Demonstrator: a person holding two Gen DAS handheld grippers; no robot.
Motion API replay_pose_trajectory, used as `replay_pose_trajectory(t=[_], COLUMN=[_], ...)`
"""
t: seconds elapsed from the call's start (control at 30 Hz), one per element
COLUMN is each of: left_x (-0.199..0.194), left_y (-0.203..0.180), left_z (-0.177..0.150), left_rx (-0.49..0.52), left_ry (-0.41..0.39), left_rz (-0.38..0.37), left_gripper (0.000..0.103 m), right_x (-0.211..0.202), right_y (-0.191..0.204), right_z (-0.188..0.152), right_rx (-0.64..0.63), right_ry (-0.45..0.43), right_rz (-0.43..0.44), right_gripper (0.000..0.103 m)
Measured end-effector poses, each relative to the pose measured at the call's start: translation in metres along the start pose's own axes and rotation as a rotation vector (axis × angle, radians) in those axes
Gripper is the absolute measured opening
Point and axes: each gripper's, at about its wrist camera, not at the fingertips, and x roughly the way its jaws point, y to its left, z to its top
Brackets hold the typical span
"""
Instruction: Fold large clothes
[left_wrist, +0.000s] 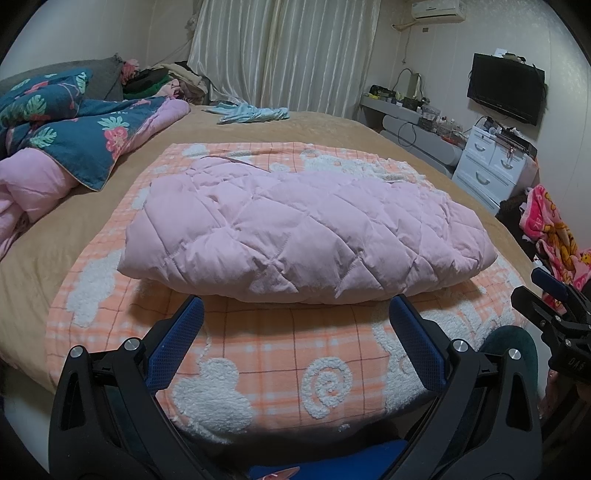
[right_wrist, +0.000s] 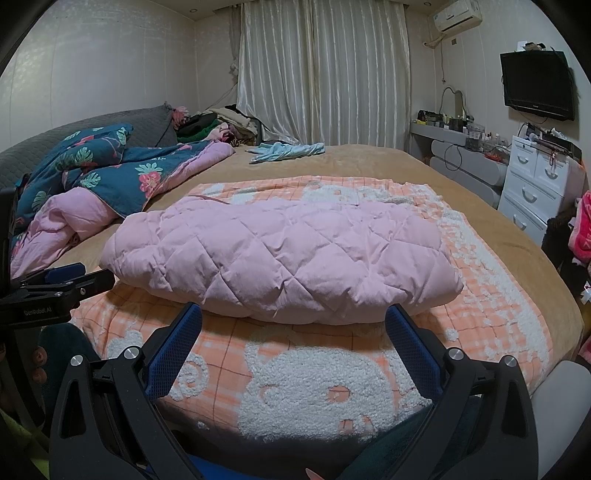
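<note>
Since the pink quilted jacket lying folded on the orange checked blanket atop the bed looks puffy, light and slippery, both the left hand-held gripper and right hand-held gripper, fingers spread apart and empty, should probably pinch deep at its near edge.

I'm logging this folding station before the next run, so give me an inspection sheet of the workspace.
Surface: bed with tan cover; orange checked blanket spread on it.
Job's things: pink quilted garment, folded into a bundle, lying on the blanket.
Clutter: floral duvet bunched at left; light blue cloth at far edge.
Grippers: left gripper and right gripper open, holding nothing, short of the garment.
Cables: wires at the grey desk.
Surroundings: curtains, wall TV, white drawers, air conditioner.
</note>
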Motion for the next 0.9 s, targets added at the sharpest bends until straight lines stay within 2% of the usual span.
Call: replay_pose_trajectory(t=[0.53,0.67,0.9], left_x=[-0.004,0.0,0.009], left_y=[0.004,0.007,0.018], left_z=[0.001,0.001,-0.002], left_rx=[0.012,0.013,-0.015], left_ry=[-0.006,0.013,0.052], left_rz=[0.005,0.014,0.021], left_gripper=[0.094,0.094,0.094], right_x=[-0.007,-0.007,-0.013], right_y=[-0.008,-0.012,-0.042], right_z=[0.009,0.011,0.007], right_rx=[-0.003,0.003,0.054], right_ry=[-0.007,-0.013,-0.042], right_rz=[-0.017,-0.026,-0.119], right_gripper=[0.099,0.099,0.099])
